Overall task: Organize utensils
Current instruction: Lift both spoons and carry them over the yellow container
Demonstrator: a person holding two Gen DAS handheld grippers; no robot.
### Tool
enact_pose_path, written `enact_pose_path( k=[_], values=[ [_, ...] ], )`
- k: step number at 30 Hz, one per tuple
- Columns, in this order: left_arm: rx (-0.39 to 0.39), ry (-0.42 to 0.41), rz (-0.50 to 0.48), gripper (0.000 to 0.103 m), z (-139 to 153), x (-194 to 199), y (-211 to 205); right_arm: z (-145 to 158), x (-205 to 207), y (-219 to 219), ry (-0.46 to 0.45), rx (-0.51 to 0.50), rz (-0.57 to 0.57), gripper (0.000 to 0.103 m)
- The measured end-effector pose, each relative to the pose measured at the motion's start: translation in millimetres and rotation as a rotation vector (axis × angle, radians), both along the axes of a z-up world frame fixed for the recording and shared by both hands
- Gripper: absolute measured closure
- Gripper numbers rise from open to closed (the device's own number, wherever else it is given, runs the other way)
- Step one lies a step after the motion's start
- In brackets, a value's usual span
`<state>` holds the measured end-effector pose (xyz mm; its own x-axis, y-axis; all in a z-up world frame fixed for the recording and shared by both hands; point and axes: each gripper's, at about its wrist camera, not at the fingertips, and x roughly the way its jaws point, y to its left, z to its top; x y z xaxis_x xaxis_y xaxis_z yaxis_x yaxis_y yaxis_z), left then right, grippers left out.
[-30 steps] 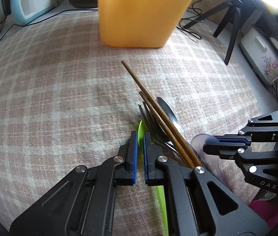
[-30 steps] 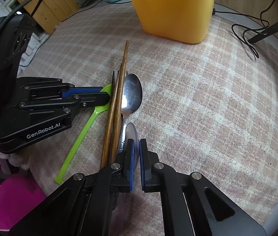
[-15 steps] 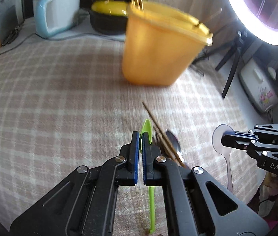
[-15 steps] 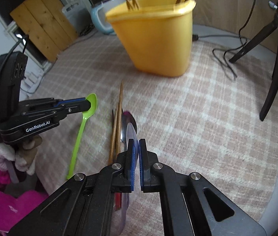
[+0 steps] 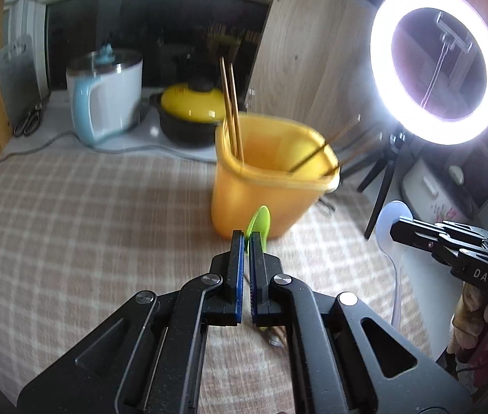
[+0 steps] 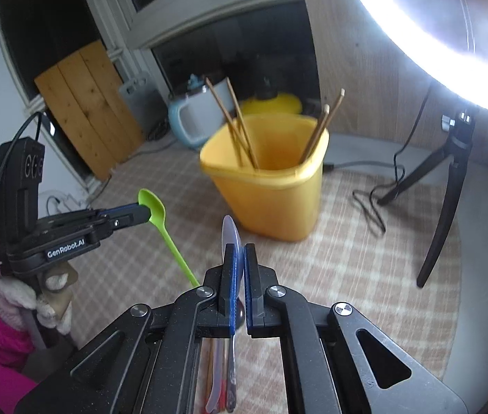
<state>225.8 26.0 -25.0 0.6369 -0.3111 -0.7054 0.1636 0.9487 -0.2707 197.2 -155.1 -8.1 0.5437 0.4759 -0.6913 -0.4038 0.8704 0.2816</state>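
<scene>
My left gripper (image 5: 246,238) is shut on a green plastic spoon (image 5: 257,219), held by its bowl with the handle hanging down; the same green spoon (image 6: 161,222) shows clearly in the right wrist view. My right gripper (image 6: 238,252) is shut on a clear plastic spoon (image 6: 231,233), bowl up, and that clear spoon (image 5: 390,220) appears at the right of the left wrist view. Both are lifted above the table, short of a yellow bin (image 5: 271,179) (image 6: 271,186) that holds several wooden chopsticks (image 6: 240,127). More utensils (image 6: 225,376), partly hidden, lie below my right gripper.
A checked cloth (image 5: 88,214) covers the table. A ring light (image 5: 435,79) on a tripod (image 6: 447,186) stands at the right, with a cable (image 6: 371,203) on the cloth. A white-blue kettle (image 5: 106,100) and a yellow-lidded pot (image 5: 192,114) sit behind the bin.
Both grippers rose from the table and tilted up, lifting the green spoon and the clear spoon off the pile. The yellow bin's open top has come into view.
</scene>
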Motion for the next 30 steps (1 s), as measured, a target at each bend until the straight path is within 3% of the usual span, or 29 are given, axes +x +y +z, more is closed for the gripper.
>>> enact_pose_path(
  k=[19,30],
  values=[
    [-0.014,-0.235,0.005,0.103,97,30,17,68,63,20,-0.258,-0.005,-0.078,0.101],
    [-0.012,-0.296,0.014,0.103,117,52,16,71,100,40,-0.338,-0.074,-0.113,0.101]
  ],
)
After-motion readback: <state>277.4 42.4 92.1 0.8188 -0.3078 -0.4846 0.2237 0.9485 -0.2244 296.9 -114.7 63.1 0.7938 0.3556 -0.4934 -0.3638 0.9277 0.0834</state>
